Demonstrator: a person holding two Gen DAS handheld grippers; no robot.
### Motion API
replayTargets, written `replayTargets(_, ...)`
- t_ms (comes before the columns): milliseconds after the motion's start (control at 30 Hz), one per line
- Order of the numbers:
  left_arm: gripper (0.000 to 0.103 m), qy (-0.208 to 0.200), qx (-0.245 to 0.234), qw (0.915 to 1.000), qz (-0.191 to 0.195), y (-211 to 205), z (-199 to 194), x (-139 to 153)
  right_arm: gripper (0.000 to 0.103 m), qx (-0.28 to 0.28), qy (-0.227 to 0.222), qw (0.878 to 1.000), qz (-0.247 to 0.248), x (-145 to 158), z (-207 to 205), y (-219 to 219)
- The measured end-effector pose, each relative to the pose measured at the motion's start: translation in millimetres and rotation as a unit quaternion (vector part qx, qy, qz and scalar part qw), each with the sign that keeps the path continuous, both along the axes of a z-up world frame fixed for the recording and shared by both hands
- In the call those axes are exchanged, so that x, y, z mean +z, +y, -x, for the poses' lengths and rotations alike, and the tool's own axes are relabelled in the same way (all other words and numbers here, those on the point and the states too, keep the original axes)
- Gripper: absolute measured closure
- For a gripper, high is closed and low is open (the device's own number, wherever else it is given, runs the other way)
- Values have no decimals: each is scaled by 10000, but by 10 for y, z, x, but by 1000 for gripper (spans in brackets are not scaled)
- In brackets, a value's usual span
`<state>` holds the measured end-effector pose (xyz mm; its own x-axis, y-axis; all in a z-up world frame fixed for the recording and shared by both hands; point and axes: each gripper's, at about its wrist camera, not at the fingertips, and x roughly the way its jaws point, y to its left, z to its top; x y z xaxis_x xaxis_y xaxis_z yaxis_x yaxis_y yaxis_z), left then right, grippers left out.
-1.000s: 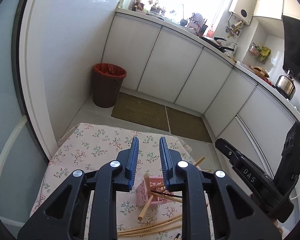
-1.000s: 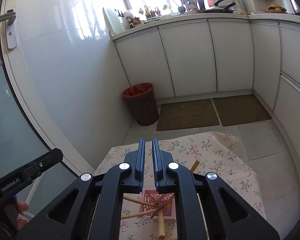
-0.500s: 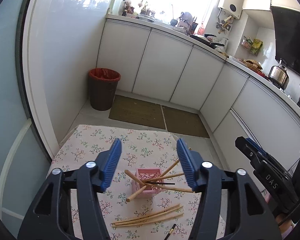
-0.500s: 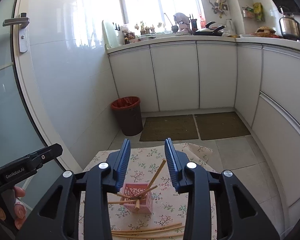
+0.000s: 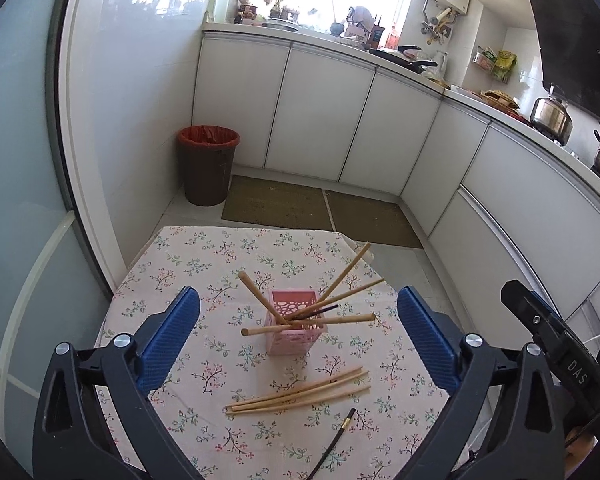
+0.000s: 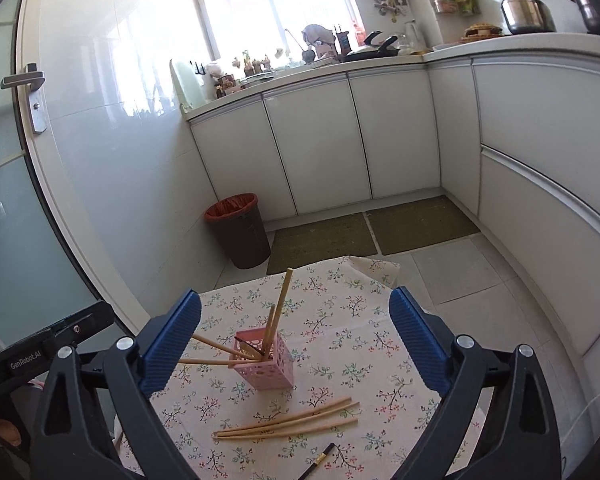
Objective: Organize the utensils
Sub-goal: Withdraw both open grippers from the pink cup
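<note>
Left wrist view: left gripper spread wide, blue pads well apart, nothing between them; it hangs above the floral tablecloth. Pink perforated holder stands upright mid-cloth, several wooden chopsticks fanning out of it at steep tilts, plus one dark chopstick among them. Three loose wooden chopsticks lie bundled on the cloth just in front of the holder; a black chopstick lies apart, nearer the camera. Right gripper's body visible at the right edge. Right wrist view: right gripper likewise spread wide, holding nothing, above the cloth. Holder stands between the fingers in frame, tilted chopsticks inside. Loose bundle near it; black chopstick at the lower edge. Brown bin on the floor beyond the table.
</note>
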<state>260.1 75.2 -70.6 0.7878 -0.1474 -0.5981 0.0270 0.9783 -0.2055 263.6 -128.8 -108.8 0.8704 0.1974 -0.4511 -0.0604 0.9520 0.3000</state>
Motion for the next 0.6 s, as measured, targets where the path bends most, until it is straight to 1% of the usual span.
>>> replayTargets(100, 7, 31, -111, 9999, -50, -64, 71, -15, 9, 0, 94, 9999, -74, -68, 102, -72)
replayTargets(233, 7, 118, -321, 9994, -103, -163, 139, -51, 9, 44, 129, 9998, -108, -77, 266, -136)
replayTargets(333, 7, 277, -488, 9982, -201, -238, 142, -144, 9, 286, 254, 9989, -284, -61, 504, -220)
replayTargets(367, 7, 414, -586, 9971, -254, -275, 118, -208, 9, 436, 327, 9977, -404, -65, 604, -252)
replayTargets(400, 7, 551, -682, 9957, -283, -328, 95, -276, 9, 724, 394, 9947, -622, -76, 738, -296)
replayTargets(467, 7, 925, -898, 9912, -318, -419, 15, -447, 9, 1255, 339, 9867, -979, -109, 1015, -388)
replayTargets(500, 7, 1110, -1005, 9881, -348, -482, -27, -544, 7, 1451, 289, 9833, -1064, -134, 1125, -426)
replayTargets(533, 7, 1285, -1136, 9844, -389, -555, -66, -640, 7, 1559, 282, 9816, -1064, -170, 1208, -465)
replayTargets(600, 7, 1568, -1384, 9767, -490, -726, -138, -857, 7, 1452, 365, 9847, -891, -309, 1326, -545)
